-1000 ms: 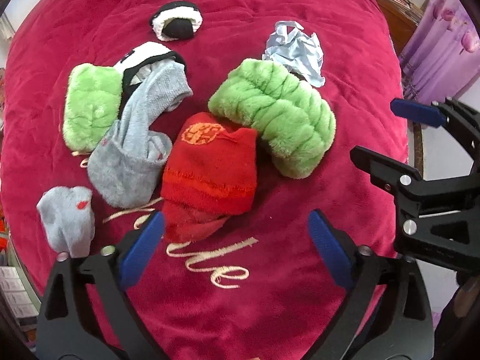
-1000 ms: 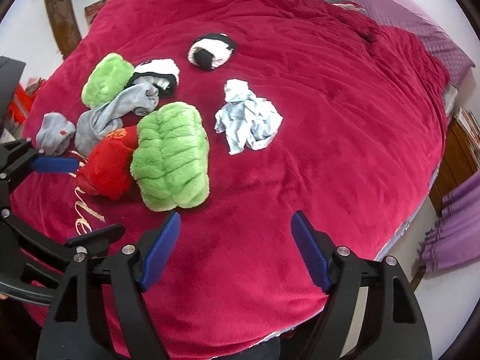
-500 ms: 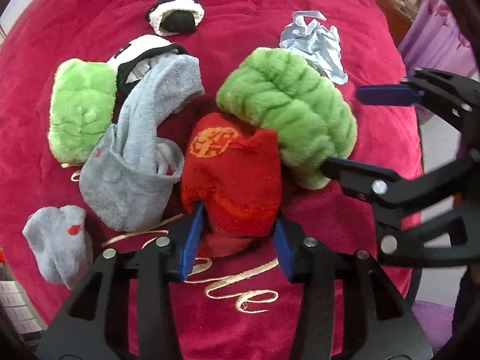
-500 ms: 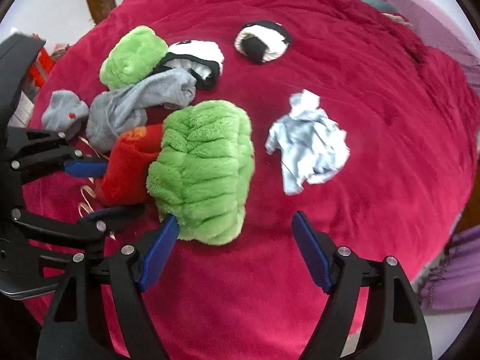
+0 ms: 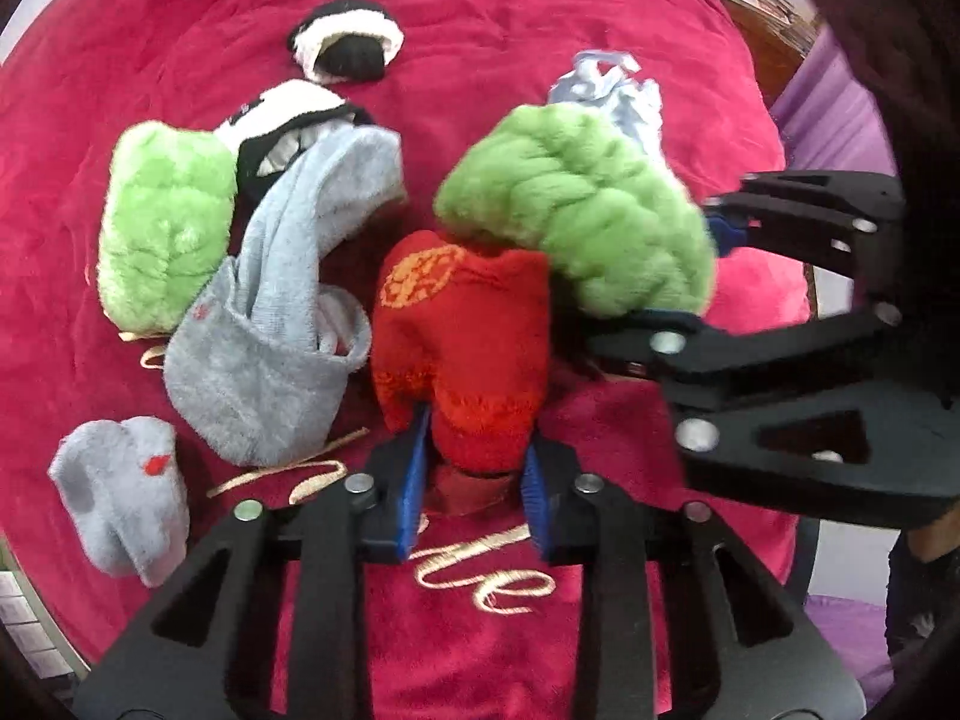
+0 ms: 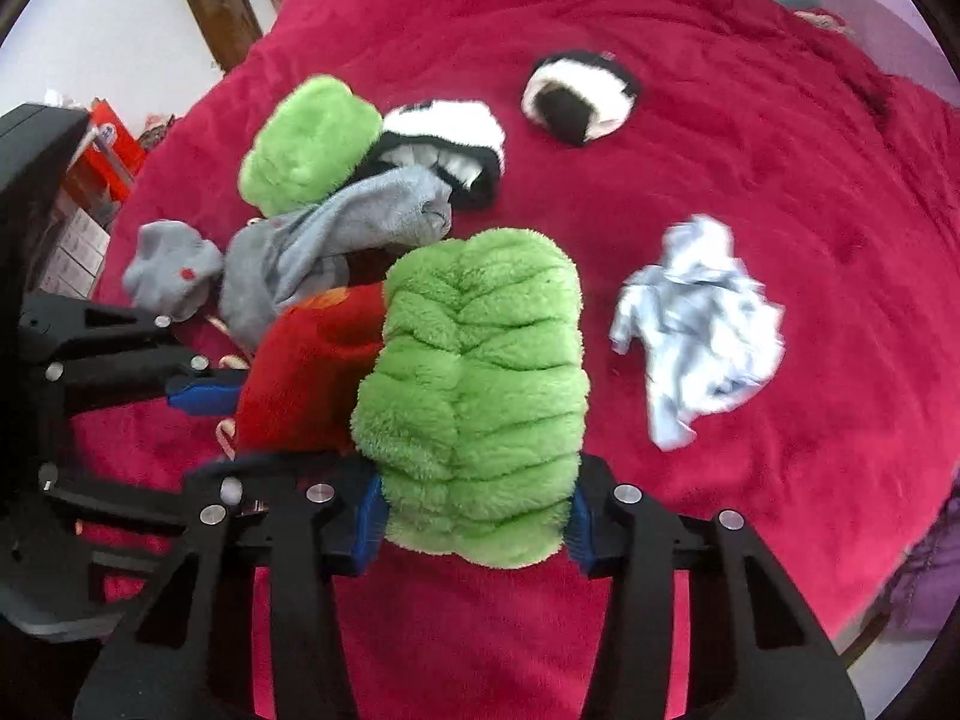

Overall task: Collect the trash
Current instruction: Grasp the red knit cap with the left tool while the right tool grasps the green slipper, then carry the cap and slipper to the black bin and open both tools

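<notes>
crimson plush blanket (image 6: 750, 192) with gold embroidered script covers the bed, and everything lies on it. left gripper (image 5: 474, 474) is closing its jaws, now narrow, and the blue pads already press the lower end of the red sock (image 5: 462, 336). right gripper (image 6: 474, 510) is closing too, its pads squeezing the near end of the big green fluffy sock (image 6: 474, 372). both socks overlap, the green one lying across the red one's edge, so lifting either could drag the other or let a soft end slip from the pads.

the task's own thing looks to be the crumpled pale paper (image 6: 696, 324), loose on the blanket just beside the green sock and nearer the blanket's far right edge; neither gripper touches it. the risk, as i judge it, is that socks get collected as trash while the paper stays.

further out: a long grey sock (image 5: 270, 348) against the red one, a small grey sock (image 5: 120, 492) toward the near left edge, a second green sock (image 5: 162, 228), and two black-and-white socks (image 5: 345, 45) further back.
</notes>
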`<state>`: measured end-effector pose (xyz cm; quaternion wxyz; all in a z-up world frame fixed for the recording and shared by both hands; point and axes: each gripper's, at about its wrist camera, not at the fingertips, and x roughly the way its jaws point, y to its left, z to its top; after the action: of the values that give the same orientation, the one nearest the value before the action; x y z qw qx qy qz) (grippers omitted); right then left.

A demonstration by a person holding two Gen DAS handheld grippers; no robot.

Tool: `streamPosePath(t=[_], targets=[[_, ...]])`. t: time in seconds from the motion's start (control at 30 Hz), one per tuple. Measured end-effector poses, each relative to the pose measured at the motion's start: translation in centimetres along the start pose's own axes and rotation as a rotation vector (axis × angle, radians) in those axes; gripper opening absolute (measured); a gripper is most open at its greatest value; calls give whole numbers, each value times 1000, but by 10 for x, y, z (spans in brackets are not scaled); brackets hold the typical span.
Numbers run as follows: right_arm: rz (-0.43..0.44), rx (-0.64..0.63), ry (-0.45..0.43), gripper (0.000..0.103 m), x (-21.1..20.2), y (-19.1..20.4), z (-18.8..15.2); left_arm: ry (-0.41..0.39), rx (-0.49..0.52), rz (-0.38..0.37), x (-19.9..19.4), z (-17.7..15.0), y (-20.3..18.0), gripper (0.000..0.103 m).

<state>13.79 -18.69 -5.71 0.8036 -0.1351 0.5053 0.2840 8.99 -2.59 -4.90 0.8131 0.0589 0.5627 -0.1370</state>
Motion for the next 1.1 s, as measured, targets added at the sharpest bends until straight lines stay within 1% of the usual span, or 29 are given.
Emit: streamPosePath(t=[0.07, 0.17, 0.37, 0.47, 0.6, 0.7, 0.73, 0.77, 0.87, 1.03, 1.1], targets=[[-12, 7, -14, 44, -15, 3, -10, 3, 8, 3, -7, -4, -2, 26], [-39, 33, -16, 44, -30, 8, -26, 6, 24, -13, -22, -10, -7, 25], [-64, 102, -44, 44, -54, 4, -59, -9, 86, 0, -43, -25, -25, 25], [-70, 130, -55, 44, -60, -2, -64, 1, 91, -17, -42, -23, -40, 22], [-81, 163, -81, 44, -75, -2, -81, -2, 113, -23, -43, -18, -59, 21], [-96, 194, -93, 44, -84, -6, -95, -6, 154, -27, -46, -19, -75, 21], [-99, 203, -93, 44, -85, -8, -99, -3, 172, -30, -45, -19, -82, 21], [-100, 219, -93, 44, -86, -12, -104, 2, 184, -30, -43, -19, -88, 18], [-110, 262, -95, 44, -90, -20, -116, 21, 201, -54, -39, -16, -100, 18], [-142, 318, -105, 44, -102, -31, -137, 8, 281, -76, -40, -13, -130, 18], [-161, 358, -111, 44, -110, -39, -150, 7, 310, -87, -40, -12, -142, 18]])
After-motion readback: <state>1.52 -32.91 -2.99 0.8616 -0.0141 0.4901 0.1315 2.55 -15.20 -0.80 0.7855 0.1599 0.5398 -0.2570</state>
